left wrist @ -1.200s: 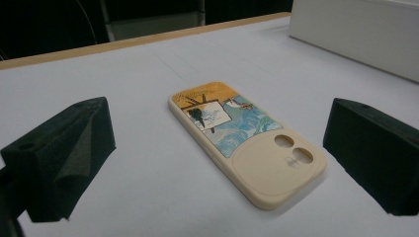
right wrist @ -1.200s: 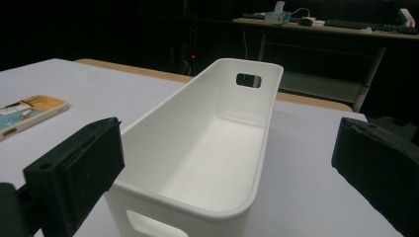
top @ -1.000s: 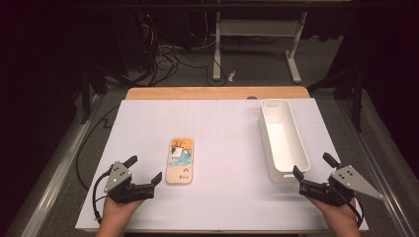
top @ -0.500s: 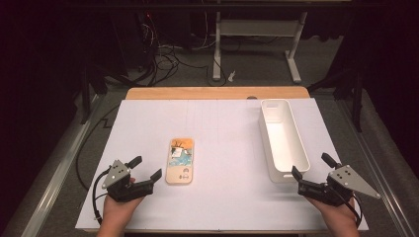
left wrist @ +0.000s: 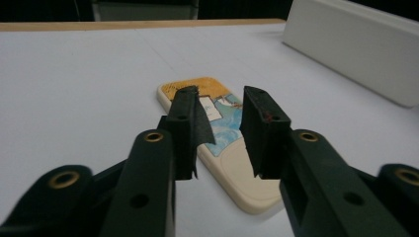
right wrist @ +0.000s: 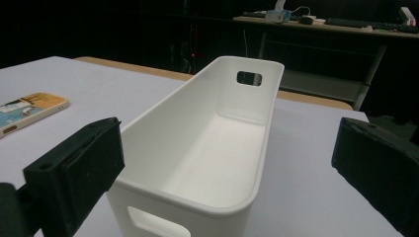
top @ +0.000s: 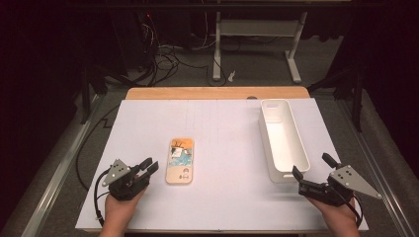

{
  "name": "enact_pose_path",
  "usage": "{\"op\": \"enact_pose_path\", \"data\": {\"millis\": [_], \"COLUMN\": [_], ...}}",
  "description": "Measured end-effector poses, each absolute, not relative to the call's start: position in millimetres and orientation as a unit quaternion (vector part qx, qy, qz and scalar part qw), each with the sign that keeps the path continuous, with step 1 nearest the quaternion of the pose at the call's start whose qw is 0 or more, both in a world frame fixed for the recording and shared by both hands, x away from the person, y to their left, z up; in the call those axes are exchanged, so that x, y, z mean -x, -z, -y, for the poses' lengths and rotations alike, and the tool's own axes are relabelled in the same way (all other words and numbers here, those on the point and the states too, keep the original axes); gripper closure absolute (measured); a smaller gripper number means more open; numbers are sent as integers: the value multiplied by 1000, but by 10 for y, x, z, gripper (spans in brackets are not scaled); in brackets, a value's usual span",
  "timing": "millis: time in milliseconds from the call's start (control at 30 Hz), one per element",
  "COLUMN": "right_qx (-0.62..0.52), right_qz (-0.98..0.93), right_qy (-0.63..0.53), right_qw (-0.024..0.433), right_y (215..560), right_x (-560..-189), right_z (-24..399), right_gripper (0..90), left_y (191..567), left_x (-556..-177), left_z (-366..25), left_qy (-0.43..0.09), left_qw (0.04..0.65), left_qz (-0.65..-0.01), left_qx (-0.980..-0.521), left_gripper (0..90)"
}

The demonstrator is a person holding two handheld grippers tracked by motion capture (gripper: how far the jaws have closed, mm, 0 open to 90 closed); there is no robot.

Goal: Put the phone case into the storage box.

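2 things sit on the white table cover [top: 222, 197]: a phone case [top: 180, 160] with an orange-and-blue picture on its back, lying flat left of centre, and a long white bin [top: 283, 140] standing open-side up well to its right. The left gripper [top: 148, 167] rests just beside the case's near left corner, pointing at it but apart from it. Its jaws have just been closing and now stand narrow, with nothing between them; in the left gripper view the case [left wrist: 217, 143] lies on the table beyond the pads. The right gripper [top: 311, 170] waits at the bin's near end with its jaws spread wide, empty, framing the bin's [right wrist: 212, 153] short wall in the right gripper view.

Judging from this, the step in hand is picking the case up, likely to carry it to the bin. A case lying flat gives little to pinch, so the narrowed jaws look suited to taking 1 long edge rather than spanning its width. I would bring 1 pad low against the table at the case's near edge, tip the edge up, then close on the thin wall. Pressing straight down risks sliding the case across the smooth cover. Keeping the right gripper near the bin could steady it during the drop.
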State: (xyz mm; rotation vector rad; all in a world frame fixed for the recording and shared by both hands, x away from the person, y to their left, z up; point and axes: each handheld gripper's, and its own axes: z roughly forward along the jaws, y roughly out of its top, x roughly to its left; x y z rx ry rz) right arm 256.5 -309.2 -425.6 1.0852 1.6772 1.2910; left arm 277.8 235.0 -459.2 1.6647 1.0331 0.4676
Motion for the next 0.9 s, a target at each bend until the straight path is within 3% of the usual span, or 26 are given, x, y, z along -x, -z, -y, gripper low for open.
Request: {"op": "enact_pose_path", "data": {"millis": [100,267,700,900], "right_qx": [-428,-432,-434,-434], "right_qz": [-651,-645,-645,-644], "right_qy": [-506,-509,-510,-513], "right_qw": [371,371,369,367], "right_y": [4257,4247,4258,4252], "right_x": [-2553,-2541,-2553,-2547], "right_z": [3106,3132,3146,3152], "right_gripper": [1,1,1,1], "left_y": [4578,4508,4326,4377], "left_x": [-2841,-2989,-3672,-3961], "left_z": [-2373,-2284,-1683,-1307], "left_qy": [-187,-195,-180,-187], "left_qw": [535,490,443,375], "left_qz": [-445,-428,-384,-373], "left_qx": [-693,-734,-790,-828], "left_gripper": [783,894,900,900]}}
